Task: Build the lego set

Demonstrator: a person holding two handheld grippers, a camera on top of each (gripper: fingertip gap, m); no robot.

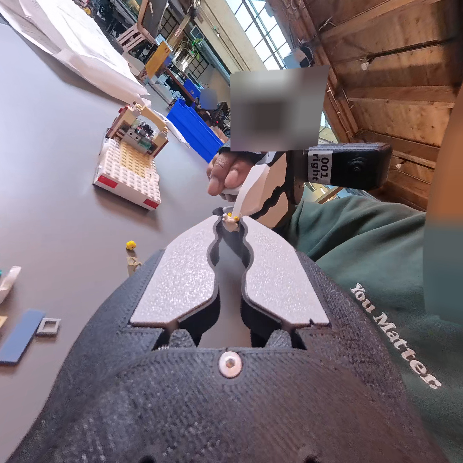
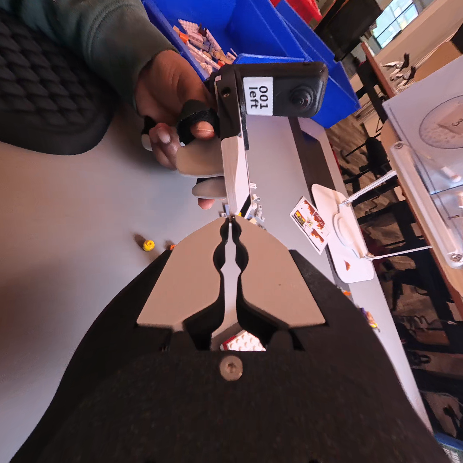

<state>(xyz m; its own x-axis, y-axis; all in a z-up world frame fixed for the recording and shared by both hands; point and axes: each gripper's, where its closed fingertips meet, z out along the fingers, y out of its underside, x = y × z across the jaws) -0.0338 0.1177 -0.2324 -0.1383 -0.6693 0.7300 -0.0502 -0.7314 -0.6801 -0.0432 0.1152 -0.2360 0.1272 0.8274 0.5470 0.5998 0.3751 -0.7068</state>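
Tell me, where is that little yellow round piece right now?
The yellow round piece lies loose on the grey table, left of the right gripper, near a small orange bit.

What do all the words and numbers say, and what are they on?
I don't read writing out, but here is where it stands.
White label on the black camera, left wrist view: clear print.
Second white label on the other black camera, right wrist view: clear print.
Green sweatshirt: white lettering.
Sticker sheet: too small to read.
Paper sheets: too blurred to read.
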